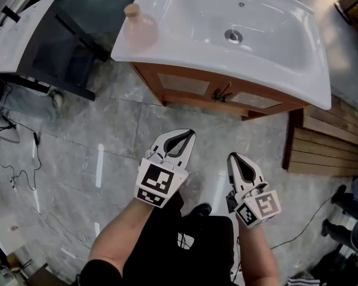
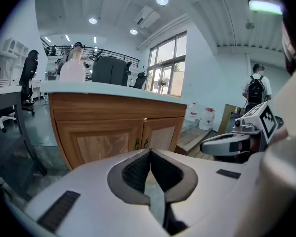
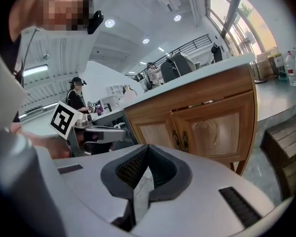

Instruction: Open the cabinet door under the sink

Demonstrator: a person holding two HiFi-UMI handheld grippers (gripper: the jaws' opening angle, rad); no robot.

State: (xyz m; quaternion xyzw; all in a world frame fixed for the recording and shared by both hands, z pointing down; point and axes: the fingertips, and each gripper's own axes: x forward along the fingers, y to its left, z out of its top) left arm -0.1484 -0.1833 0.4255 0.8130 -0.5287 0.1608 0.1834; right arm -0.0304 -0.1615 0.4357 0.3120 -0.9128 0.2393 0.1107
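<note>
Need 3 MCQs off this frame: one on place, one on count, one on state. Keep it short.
1. Where does the pink bottle stand?
A) on the floor
B) on the left corner of the white sink
C) down in the basin

2. How many doors does the wooden cabinet show in front?
A) one
B) two
C) three

3. What state are the cabinet doors in?
A) both closed
B) one ajar
C) both wide open

Answers:
1 B: the head view shows the bottle on the sink's rim.
2 B: two panels meet at a pair of handles.
3 A: both lie flush with the frame.
</note>
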